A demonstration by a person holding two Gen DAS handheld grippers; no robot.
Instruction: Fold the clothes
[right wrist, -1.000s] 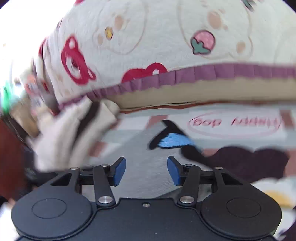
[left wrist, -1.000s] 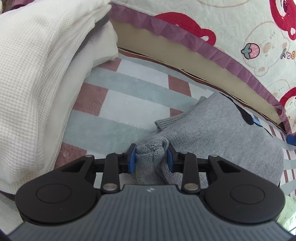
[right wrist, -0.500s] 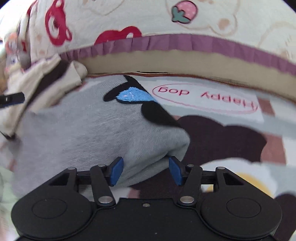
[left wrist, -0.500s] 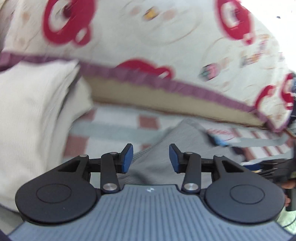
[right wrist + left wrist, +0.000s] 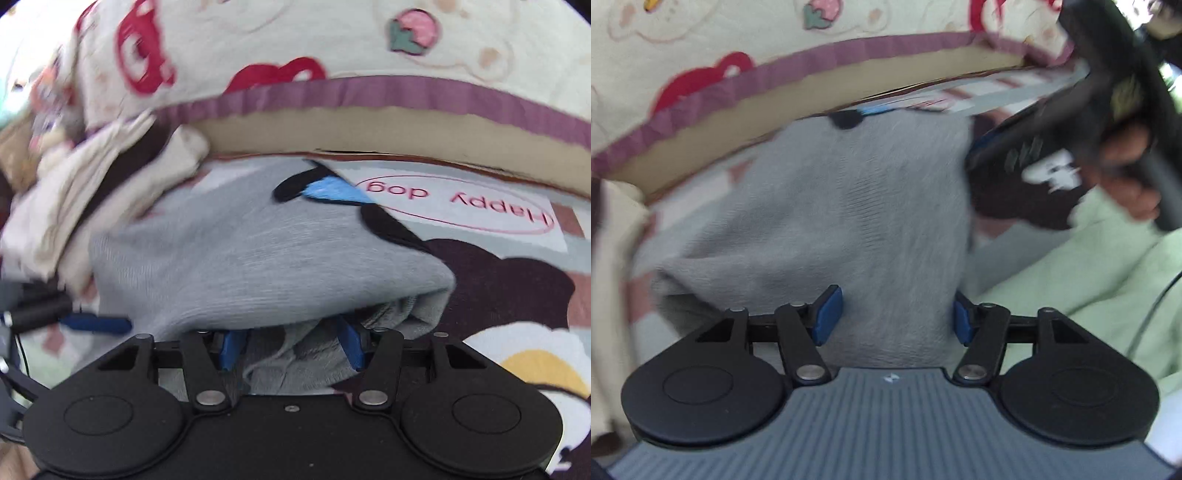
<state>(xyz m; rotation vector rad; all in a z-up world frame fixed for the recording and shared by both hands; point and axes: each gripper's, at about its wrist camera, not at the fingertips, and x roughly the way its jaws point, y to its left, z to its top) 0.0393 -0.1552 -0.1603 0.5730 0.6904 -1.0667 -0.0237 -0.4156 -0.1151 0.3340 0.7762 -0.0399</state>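
Grey sweater (image 5: 258,266): soft ribbed knit, matt. Quilt (image 5: 332,40) above it, stitched cotton with a satiny purple trim. Rug (image 5: 517,273) flat, short-piled. Right gripper (image 5: 290,345): matt black plastic, blue rubbery pads, shiny metal pins.

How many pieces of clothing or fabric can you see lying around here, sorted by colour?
Grey: 1, the knit sweater
Cream white: 1, the folded stack
Pale green: 1, the garment
Total: 3
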